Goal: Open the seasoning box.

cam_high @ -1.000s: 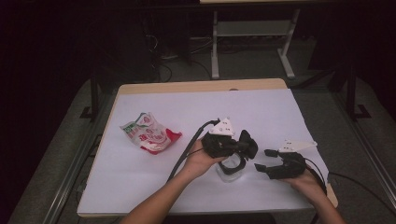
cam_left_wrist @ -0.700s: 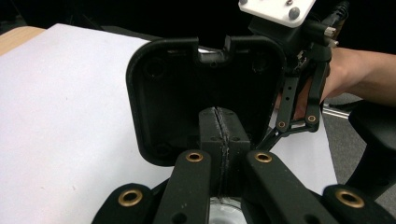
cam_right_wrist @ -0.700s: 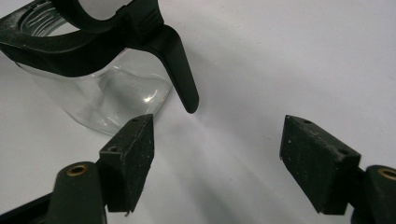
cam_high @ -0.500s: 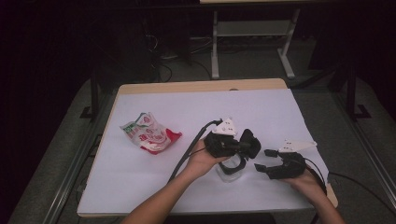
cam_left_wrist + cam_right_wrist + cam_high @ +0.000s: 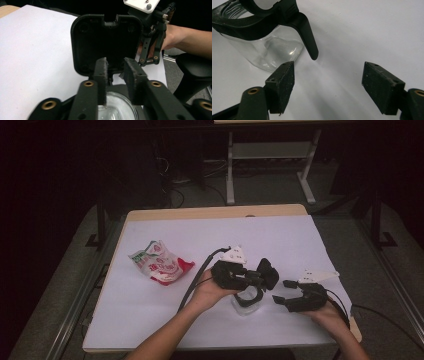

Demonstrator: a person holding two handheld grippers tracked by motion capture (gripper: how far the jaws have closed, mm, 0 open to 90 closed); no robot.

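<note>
A clear glass jar with a black rim stands on the white table cover, its black flip lid raised upright. My left gripper hovers over the jar mouth, pointing at the lid. Its jaws have just been opening; a narrow gap shows at the left gripper, with nothing between the pads. My right gripper rests low at the jar's right, open. In the right gripper view, the right gripper faces the jar and its black latch tab, touching neither.
A crumpled red, green and white snack bag lies at the left of the white cover. The table's front edge runs just behind my forearms. A cable trails from the left gripper toward the front.
The left gripper has edged slightly right toward the raised lid. The right gripper has stayed where it was.
</note>
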